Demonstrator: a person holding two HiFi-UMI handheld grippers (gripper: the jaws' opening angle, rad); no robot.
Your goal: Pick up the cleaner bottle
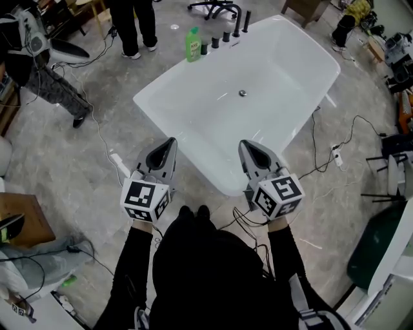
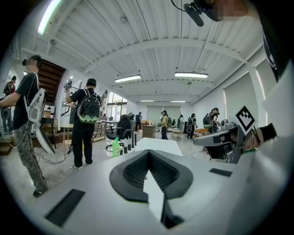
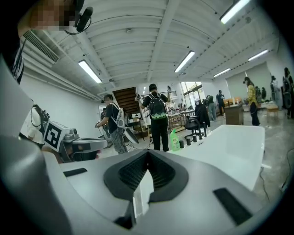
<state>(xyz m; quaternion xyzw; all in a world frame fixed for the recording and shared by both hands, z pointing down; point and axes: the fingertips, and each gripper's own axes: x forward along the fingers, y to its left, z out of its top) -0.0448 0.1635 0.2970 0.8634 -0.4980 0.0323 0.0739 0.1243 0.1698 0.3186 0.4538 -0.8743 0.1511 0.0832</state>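
Note:
The green cleaner bottle [image 1: 193, 44] stands upright on the far left corner of the white bathtub's rim [image 1: 155, 97], beside several black tap fittings [image 1: 226, 35]. It also shows small and far off in the left gripper view as the bottle [image 2: 115, 148], and in the right gripper view as the bottle [image 3: 174, 140]. My left gripper [image 1: 170, 142] and right gripper [image 1: 244, 145] hover side by side over the tub's near end, well short of the bottle. Both are shut with nothing between the jaws, as seen on the left gripper [image 2: 148, 153] and the right gripper [image 3: 148, 153].
A person [image 1: 132, 26] stands just behind the bottle, and another [image 1: 45, 77] stands at the left. Cables and a power strip [image 1: 337, 156] lie on the floor to the right of the tub. An office chair [image 1: 216, 8] sits beyond the taps.

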